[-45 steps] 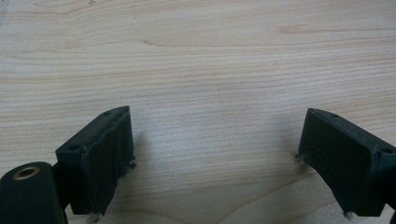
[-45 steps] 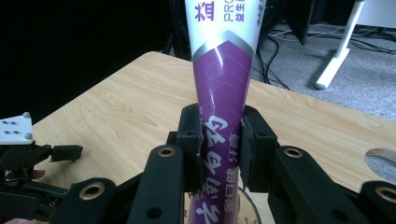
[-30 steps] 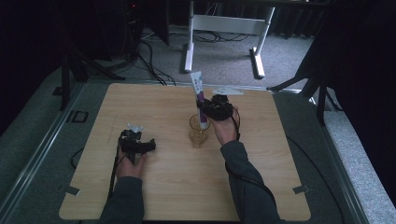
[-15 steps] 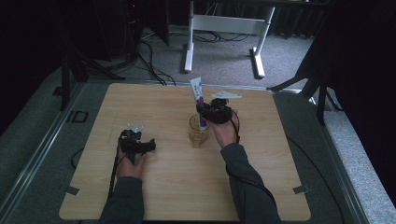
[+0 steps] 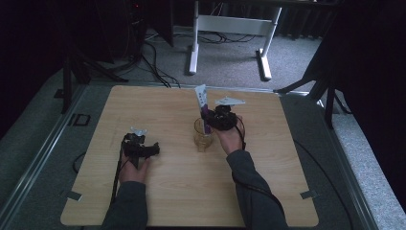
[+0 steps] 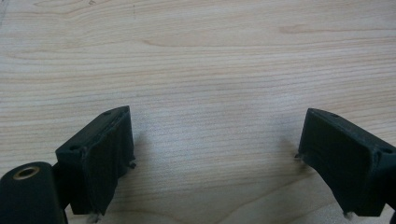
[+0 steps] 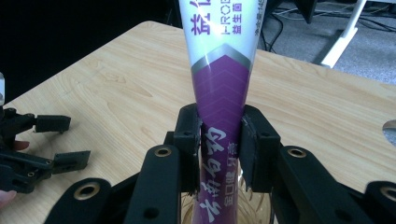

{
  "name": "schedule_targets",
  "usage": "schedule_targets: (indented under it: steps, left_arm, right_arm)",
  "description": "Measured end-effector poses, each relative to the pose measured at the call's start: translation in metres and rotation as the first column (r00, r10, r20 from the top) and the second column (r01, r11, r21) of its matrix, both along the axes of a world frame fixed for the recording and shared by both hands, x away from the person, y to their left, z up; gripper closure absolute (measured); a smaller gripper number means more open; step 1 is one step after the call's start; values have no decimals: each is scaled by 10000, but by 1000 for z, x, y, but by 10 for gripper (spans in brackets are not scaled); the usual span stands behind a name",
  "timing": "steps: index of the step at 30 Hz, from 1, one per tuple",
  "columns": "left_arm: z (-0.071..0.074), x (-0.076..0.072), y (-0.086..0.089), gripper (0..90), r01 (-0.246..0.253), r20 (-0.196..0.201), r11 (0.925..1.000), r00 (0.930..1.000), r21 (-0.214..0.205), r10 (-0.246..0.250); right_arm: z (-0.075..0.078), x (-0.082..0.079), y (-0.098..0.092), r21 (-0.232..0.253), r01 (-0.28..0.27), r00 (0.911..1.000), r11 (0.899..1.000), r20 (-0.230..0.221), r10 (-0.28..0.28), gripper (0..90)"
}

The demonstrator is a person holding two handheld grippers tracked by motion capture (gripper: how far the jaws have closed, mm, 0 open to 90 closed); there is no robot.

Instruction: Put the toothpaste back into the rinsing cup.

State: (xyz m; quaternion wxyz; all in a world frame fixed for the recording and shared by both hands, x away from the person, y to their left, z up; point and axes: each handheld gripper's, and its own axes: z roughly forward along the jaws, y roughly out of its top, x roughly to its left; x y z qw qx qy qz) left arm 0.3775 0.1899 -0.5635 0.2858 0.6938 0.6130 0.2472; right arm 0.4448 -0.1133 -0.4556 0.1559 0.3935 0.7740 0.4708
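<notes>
Near the centre of the pale wooden counter (image 5: 182, 191), a clear ribbed glass tumbler (image 5: 203, 135) stood with a white-and-purple squeeze tube (image 5: 203, 106) rising out of it, the tube leaning toward 11 o'clock in the high view. The right claw (image 5: 210, 119) sat just at the tumbler's 1 o'clock, above its rim, clenched on the tube. In the right gripper view the two black jaws pressed against either side of the tube's purple lower part (image 7: 218, 140), with the white printed upper part climbing toward 12 o'clock and the tumbler's rim (image 7: 257, 205) directly beneath the jaws. The right hand (image 5: 231, 138) gripped the tool from 5 o'clock.

The left claw (image 5: 154, 150) lay well apart from the tumbler, off at its 8 o'clock, resting low over the counter and pointing toward 3 o'clock. In the left gripper view its jaws stood wide apart, released, with bare wood grain (image 6: 210, 93) between them and nothing grasped. The left hand (image 5: 132, 168) held it from 6 o'clock.
</notes>
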Motion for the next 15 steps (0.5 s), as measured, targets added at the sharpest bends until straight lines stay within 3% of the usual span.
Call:
schedule_targets:
  steps: [4,9,15]
  left_arm:
    - [0,0,0,103,11,-13,10000,10000,13,-11]
    - [0,0,0,103,3,-1,10000,10000,2,-3]
    - [0,0,0,104,11,3,10000,10000,13,-11]
  right_arm:
    - [-12,0,0,-259,-9,9997,9997,-251,3,703]
    - [-20,-3,1,-824,-73,10000,9966,-67,68,643]
    - [-22,-7,-6,-495,-206,9996,9986,163,214,530]
